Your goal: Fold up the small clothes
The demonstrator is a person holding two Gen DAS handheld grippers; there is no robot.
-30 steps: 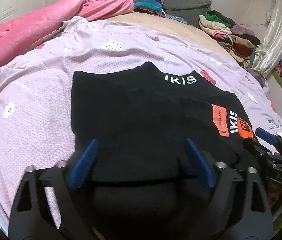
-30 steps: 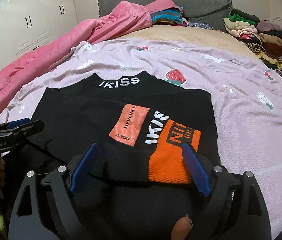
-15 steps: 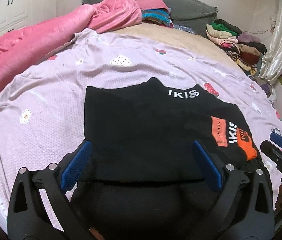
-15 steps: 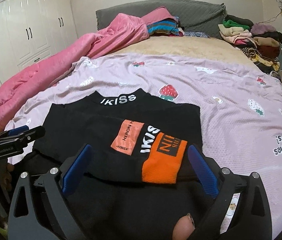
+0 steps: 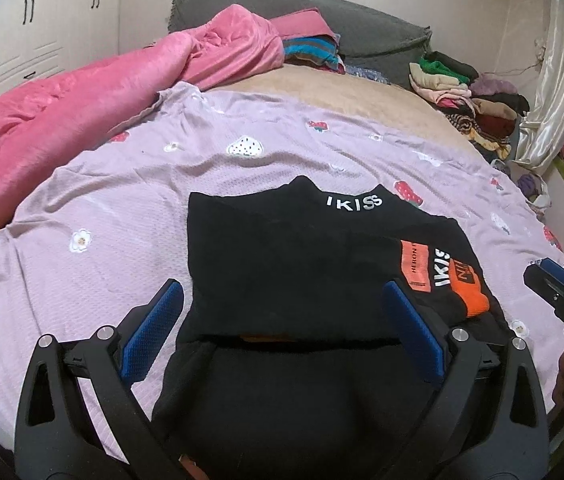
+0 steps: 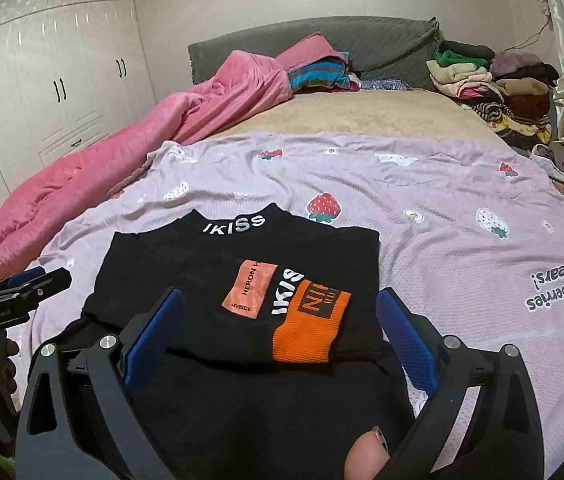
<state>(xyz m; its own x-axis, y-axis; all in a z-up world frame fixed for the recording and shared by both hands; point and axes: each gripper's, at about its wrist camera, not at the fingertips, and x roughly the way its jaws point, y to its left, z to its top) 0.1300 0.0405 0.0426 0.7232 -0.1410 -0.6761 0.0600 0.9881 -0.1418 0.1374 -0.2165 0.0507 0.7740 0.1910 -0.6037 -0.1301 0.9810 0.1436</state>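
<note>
**Both grippers let go and lift away from a half-folded black top**

On a bed spread with a lilac strawberry-print sheet point(image 6: 422, 248), the black "IKISS" top point(image 5: 282, 264) lies flat, ahead of and partly between both pairs of fingers, sleeves folded in across its body. A second ago both tools sat low over the garment's near hem; now they have risen and drawn back, so the top looks smaller in each view. The left gripper point(image 5: 282, 332) and the right gripper point(image 6: 278, 336) each stand with blue fingers spread wide, holding nothing, cloth lying untouched below. That suggests the sleeve fold is finished and the lengthwise fold remains.

The right wrist view shows the orange-cuffed sleeve point(image 6: 302, 320) squarely between its fingers, plus a white wardrobe point(image 6: 42, 92). The left wrist view shows that sleeve only obliquely, beyond its right finger, but reveals the top's plain left edge and a pink quilt point(image 5: 82, 100).
</note>
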